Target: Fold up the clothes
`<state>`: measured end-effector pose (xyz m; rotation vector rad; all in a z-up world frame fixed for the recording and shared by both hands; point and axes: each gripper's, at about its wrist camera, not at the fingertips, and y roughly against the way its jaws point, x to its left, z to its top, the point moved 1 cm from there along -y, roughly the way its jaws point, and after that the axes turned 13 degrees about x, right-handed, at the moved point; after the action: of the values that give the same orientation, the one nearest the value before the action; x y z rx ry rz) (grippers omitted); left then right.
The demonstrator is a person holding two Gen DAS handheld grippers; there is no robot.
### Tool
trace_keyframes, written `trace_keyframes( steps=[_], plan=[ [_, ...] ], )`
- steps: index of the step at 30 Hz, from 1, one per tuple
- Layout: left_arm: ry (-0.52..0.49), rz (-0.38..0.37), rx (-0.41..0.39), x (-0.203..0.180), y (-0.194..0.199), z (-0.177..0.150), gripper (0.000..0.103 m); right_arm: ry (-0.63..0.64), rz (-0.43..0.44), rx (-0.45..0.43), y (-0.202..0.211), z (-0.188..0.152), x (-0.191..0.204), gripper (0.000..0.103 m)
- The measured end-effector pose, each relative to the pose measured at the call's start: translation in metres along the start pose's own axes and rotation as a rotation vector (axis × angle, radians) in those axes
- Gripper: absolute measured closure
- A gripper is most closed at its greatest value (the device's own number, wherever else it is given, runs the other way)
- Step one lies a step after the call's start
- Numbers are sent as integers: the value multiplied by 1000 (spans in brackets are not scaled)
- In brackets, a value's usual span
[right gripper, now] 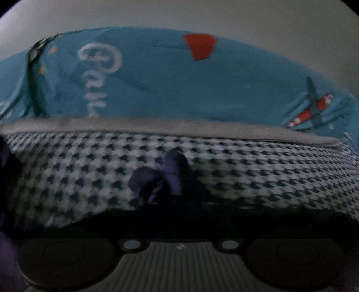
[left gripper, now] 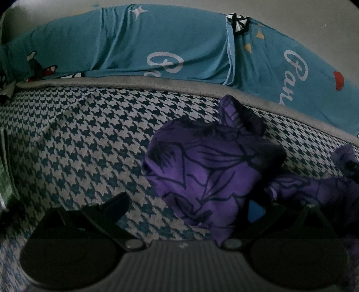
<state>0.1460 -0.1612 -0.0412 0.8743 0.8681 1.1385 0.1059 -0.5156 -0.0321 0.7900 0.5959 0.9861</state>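
A purple garment with dark line drawings [left gripper: 213, 170] lies crumpled on the houndstooth cover, right of centre in the left wrist view. My left gripper [left gripper: 190, 203] hovers low over it, open. Its left finger [left gripper: 107, 209] is over bare cover, while the right finger [left gripper: 255, 212] is mostly buried under the cloth's edge. In the dim, blurred right wrist view, a small bunch of the purple garment [right gripper: 170, 175] sticks up from my right gripper [right gripper: 175, 197]. That gripper's dark fingers are shut together on the bunch.
The blue-and-white houndstooth cover [left gripper: 78, 146] ends in a grey piped edge [left gripper: 134, 82]. Behind it lies teal bedding printed with white script and planes [left gripper: 157, 40], backed by a pale wall [right gripper: 224, 15]. Something green shows at the far left [left gripper: 4, 179].
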Motion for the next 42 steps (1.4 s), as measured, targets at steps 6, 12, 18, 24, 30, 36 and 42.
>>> trace_keyframes(
  steps=[6, 12, 18, 24, 30, 36, 42],
  plan=[
    [16, 23, -16, 4, 3, 3, 0, -265, -293, -233, 38, 13, -45, 99],
    [71, 63, -41, 16, 7, 9, 0, -470, -407, -277, 62, 15, -84, 56],
    [77, 109, -51, 17, 7, 10, 0, -363, -143, -234, 65, 17, -57, 56],
    [66, 103, -37, 17, 9, 6, 0, -227, 199, -101, 55, 13, 5, 56],
    [62, 91, -20, 24, 9, 3, 0, -141, 462, 44, 40, 7, 66, 56],
    [52, 82, -3, 29, 9, 0, 0, -109, 547, 138, 24, -2, 107, 54],
    [45, 79, 5, 31, 9, -3, 0, -135, 615, 201, 15, -8, 128, 38]
  ],
)
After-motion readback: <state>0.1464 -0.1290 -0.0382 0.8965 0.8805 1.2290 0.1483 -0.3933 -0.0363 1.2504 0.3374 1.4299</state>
